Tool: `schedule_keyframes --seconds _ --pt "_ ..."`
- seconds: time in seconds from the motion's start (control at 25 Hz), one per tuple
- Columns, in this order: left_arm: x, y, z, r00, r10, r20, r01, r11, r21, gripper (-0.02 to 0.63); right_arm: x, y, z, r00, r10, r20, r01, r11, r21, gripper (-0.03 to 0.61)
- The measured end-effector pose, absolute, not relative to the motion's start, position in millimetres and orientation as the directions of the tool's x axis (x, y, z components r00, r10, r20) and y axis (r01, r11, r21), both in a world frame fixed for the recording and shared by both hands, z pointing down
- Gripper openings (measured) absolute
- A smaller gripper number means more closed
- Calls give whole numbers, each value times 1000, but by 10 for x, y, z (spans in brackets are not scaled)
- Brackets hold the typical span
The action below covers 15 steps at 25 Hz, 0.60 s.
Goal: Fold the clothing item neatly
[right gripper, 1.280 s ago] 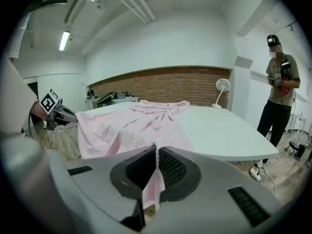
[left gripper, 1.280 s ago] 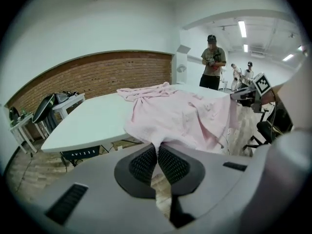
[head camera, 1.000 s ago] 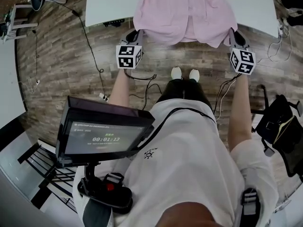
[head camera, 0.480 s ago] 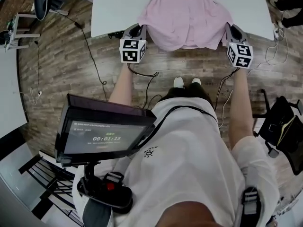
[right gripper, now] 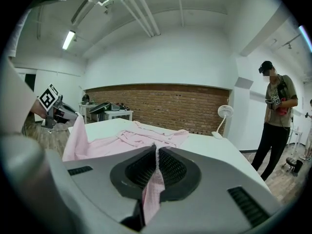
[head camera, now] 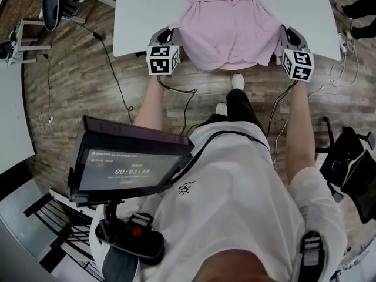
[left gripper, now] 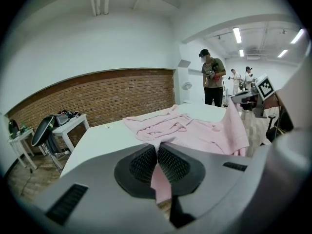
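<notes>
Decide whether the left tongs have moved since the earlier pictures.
Yes. The left tongs, holding the pink garment, moved forward to the table's near edge.

Both arms stretched forward; left gripper (head camera: 169, 35), right gripper (head camera: 284, 35) level, jaws pinched on pink garment (head camera: 226, 28)

Brightness: the room was bright and evenly lit; the white table (head camera: 135, 16) came out near white but not blown out.
Source: light fell from ceiling tube lamps (right gripper: 68, 39), seen glowing in both gripper views.
Shadows: soft and faint; a weak shadow lay on the wood floor (head camera: 76, 98) below the table edge.
Glare: the lamps flared slightly; the pink garment (head camera: 226, 22) kept its folds readable.
Distortion: both gripper views were fisheye with black corners, and the ceiling pipes (right gripper: 141, 13) bowed; the head view curved at its edges.
Focus: the left gripper (left gripper: 157, 152) and right gripper (right gripper: 156, 155), close to the lens, looked a little soft; the brick wall (left gripper: 112, 94) was sharp.
</notes>
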State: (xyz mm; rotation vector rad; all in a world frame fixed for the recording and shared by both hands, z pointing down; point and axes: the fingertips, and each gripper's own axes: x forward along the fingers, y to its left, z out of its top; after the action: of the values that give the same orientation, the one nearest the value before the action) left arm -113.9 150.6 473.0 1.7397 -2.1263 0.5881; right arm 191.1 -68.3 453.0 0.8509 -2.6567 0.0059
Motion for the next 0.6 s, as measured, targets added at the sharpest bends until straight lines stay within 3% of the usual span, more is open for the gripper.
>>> schedule_keyframes --seconds 0.6 --pt "-1986 942 4808 -389 -730 563 -920 344 -189 9 1413 -1750 4837 -760 -503 411 -506 855 111 14"
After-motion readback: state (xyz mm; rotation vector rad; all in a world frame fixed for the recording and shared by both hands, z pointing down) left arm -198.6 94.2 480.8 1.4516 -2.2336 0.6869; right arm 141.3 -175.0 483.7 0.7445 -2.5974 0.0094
